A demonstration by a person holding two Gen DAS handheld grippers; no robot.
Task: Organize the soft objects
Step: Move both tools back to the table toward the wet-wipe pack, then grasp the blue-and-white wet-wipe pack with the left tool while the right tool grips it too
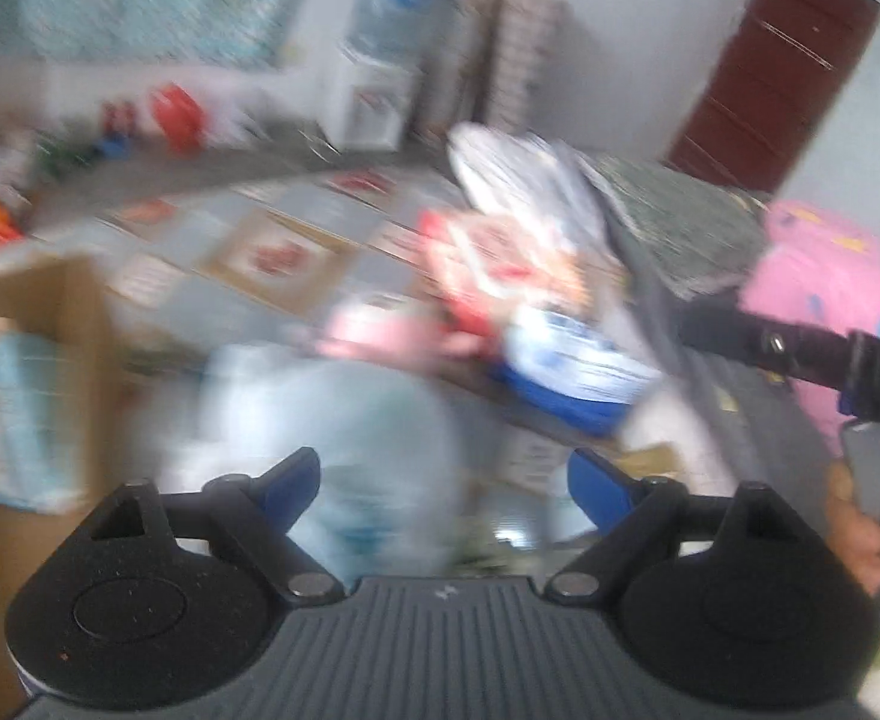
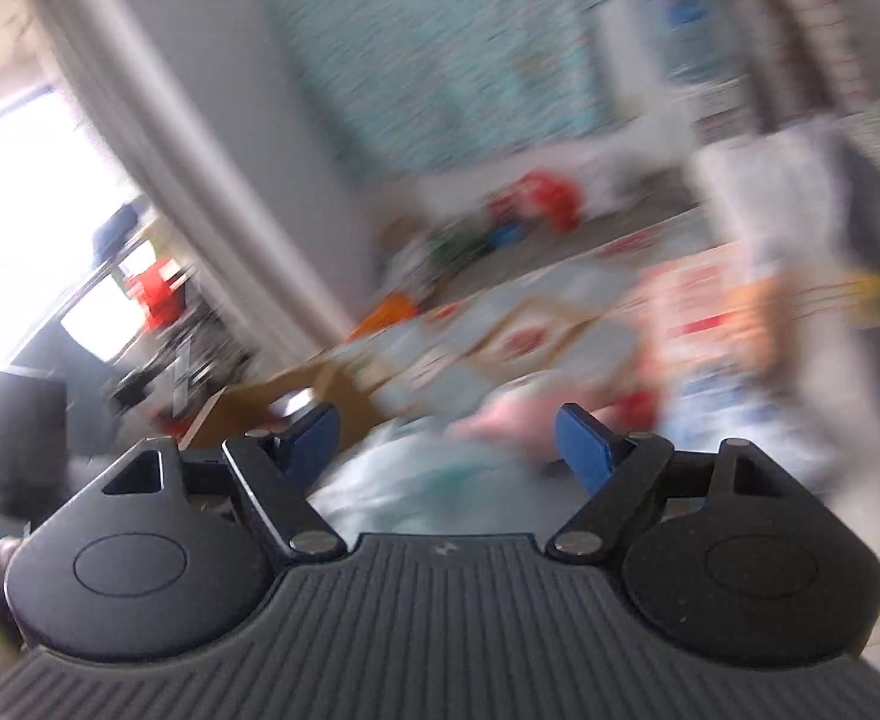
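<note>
Both views are badly motion-blurred. My left gripper is open and empty, its blue fingertips spread over a pale blue soft bundle. Beyond it lies a heap of soft things: a pink piece, a red-and-white patterned piece, a blue-and-white piece and a grey-white one. My right gripper is open and empty above the pale blue-green bundle; the pink piece lies just past it. The right gripper's black body shows at the right of the left wrist view.
A cardboard box stands at the left and also shows in the right wrist view. A patterned mat covers the floor. A water dispenser, a brown door and a pink bag stand behind. A bright window is left.
</note>
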